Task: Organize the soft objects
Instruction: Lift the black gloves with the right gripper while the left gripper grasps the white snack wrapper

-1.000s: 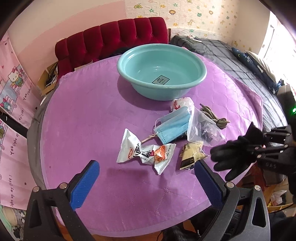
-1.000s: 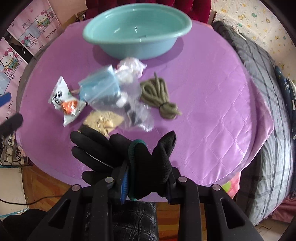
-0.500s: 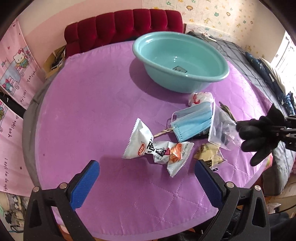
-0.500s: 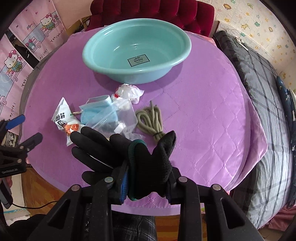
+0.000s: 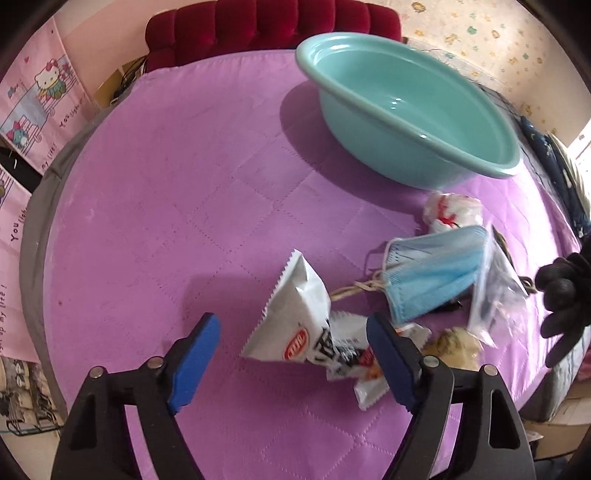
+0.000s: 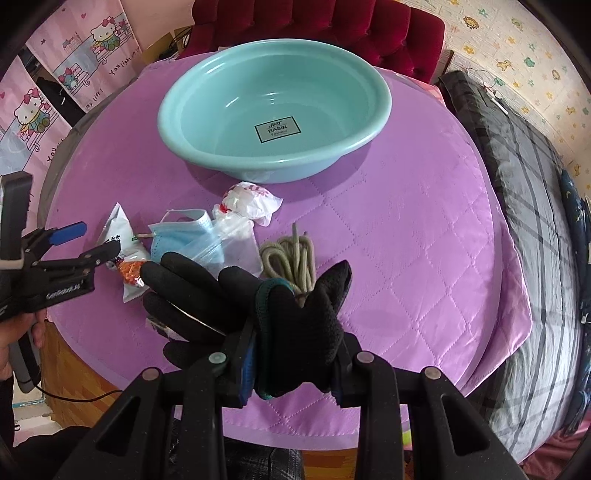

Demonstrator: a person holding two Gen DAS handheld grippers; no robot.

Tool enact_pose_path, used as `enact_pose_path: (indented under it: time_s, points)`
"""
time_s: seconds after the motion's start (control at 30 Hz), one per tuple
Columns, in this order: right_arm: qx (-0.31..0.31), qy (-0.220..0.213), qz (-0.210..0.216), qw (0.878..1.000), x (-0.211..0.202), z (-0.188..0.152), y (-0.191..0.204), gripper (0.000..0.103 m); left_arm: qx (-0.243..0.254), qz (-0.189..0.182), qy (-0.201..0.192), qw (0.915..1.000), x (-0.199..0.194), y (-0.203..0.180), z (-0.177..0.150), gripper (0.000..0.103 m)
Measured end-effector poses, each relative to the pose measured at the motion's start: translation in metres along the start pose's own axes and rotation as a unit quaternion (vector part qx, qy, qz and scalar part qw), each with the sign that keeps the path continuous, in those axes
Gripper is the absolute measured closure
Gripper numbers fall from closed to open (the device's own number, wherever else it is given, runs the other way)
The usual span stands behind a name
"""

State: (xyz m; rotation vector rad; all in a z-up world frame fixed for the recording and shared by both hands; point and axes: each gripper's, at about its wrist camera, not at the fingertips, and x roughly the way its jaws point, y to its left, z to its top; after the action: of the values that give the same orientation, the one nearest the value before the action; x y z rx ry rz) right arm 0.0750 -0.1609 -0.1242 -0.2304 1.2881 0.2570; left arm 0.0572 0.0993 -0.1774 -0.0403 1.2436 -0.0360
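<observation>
My right gripper [image 6: 291, 365] is shut on a black glove [image 6: 229, 299] and holds it above the near edge of the purple table; the glove also shows in the left wrist view [image 5: 565, 295]. My left gripper [image 5: 295, 354] is open, its blue pads on either side of a white snack packet [image 5: 299, 321], low over it. It also shows in the right wrist view [image 6: 88, 243]. Beside the packet lie a blue face mask [image 5: 432, 280], a clear zip bag [image 5: 495, 295], a crumpled white plastic bag [image 6: 251, 201] and a coiled green cord [image 6: 291, 262]. A teal basin [image 6: 273, 110] stands empty at the back.
The round table has a quilted purple cover [image 6: 424, 229]. A red tufted sofa [image 5: 269, 26] stands behind it and a grey plaid bed [image 6: 535, 206] to the right. A small yellowish packet [image 5: 454, 343] lies near the front edge.
My left gripper has moved forward and down until its pads straddle the snack packet. My right gripper has carried the glove forward toward the basin.
</observation>
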Motion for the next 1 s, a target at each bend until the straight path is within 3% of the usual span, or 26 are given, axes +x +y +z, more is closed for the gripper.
enact_pose_path:
  time_s: [0.07, 0.13, 0.23, 1.0]
  points:
    - [-0.001, 0.000, 0.001, 1.000, 0.001, 0.003, -0.003, 0.070, -0.004, -0.001, 0.005, 1.0000, 0.006, 0.001, 0.003, 0.031]
    - [-0.003, 0.000, 0.001, 1.000, 0.002, 0.005, -0.004, 0.070, -0.005, -0.008, 0.016, 0.9998, 0.012, 0.003, 0.006, 0.066]
    - [-0.005, -0.002, 0.002, 1.000, 0.001, 0.009, -0.007, 0.070, 0.003, -0.026, 0.020, 0.9995, 0.013, 0.003, 0.008, 0.074]
    - [-0.016, -0.050, 0.003, 0.999, -0.028, 0.040, -0.008, 0.070, 0.041, -0.040, -0.027, 0.9980, -0.080, -0.015, 0.031, 0.078]
